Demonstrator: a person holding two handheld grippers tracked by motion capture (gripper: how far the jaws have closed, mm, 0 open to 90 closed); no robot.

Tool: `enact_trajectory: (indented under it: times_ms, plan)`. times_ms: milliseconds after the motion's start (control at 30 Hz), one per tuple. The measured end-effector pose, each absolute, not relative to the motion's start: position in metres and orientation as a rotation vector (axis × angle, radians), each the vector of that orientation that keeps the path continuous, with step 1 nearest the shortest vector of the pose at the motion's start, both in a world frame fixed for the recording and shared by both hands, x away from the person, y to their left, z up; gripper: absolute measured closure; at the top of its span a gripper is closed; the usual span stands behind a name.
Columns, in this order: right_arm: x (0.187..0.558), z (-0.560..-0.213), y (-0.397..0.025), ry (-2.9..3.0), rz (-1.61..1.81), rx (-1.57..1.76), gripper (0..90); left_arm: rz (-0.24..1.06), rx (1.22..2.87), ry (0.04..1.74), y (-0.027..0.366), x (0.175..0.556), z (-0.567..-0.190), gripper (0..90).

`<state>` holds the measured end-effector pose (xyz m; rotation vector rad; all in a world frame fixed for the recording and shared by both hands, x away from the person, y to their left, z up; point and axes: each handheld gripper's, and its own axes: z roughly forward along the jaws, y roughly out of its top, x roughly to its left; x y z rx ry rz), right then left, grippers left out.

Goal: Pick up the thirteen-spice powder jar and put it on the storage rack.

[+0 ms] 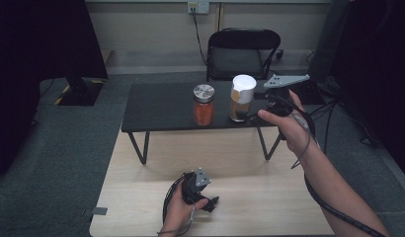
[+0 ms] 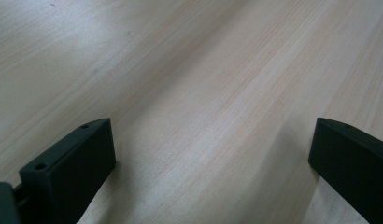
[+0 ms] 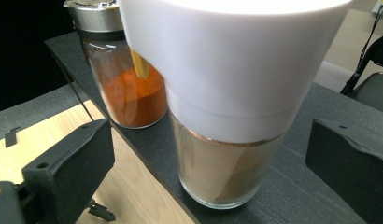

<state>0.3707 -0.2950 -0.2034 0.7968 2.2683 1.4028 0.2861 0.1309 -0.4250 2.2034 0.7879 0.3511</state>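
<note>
Two surfaces carry the scene: a pale wooden tabletop [image 1: 269, 197] nearest the person, and on its far part a low black shelf [image 1: 156, 106] on thin legs, which lifts the jars up where a level reach can meet them. Behind it a black folding chair [image 1: 242, 52] stands against the wall.

On the shelf's right half, near the front edge, stands the white-lidded jar [image 1: 241, 98] of brownish powder — the thing being reached for. Just to its left, close but apart, is a metal-capped jar [image 1: 203, 104] of orange-red spice.

From the right, the right tool [image 1: 254, 106] comes in level with the white-lidded jar; in the right gripper view its jaws stand spread to either side of the glass, not yet pressing it. The approach looks aimed low on the body, under the wide lid, likely because the glass is narrower there and easier to clasp.

Smallest in the high view, the left tool [image 1: 210, 203] rests low over the wooden tabletop — its jaws wide apart, holding nothing, seemingly parked out of the way
</note>
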Motion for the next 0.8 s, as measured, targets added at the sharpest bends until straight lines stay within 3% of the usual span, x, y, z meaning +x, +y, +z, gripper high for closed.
enact_trajectory:
  times_ms: [800]
  plan:
    - [0.36, -0.22, -0.311, 2.266, 1.445, 0.786, 0.2, 0.351, 2.205, 0.788, 0.131, 0.286, -0.425, 0.0]
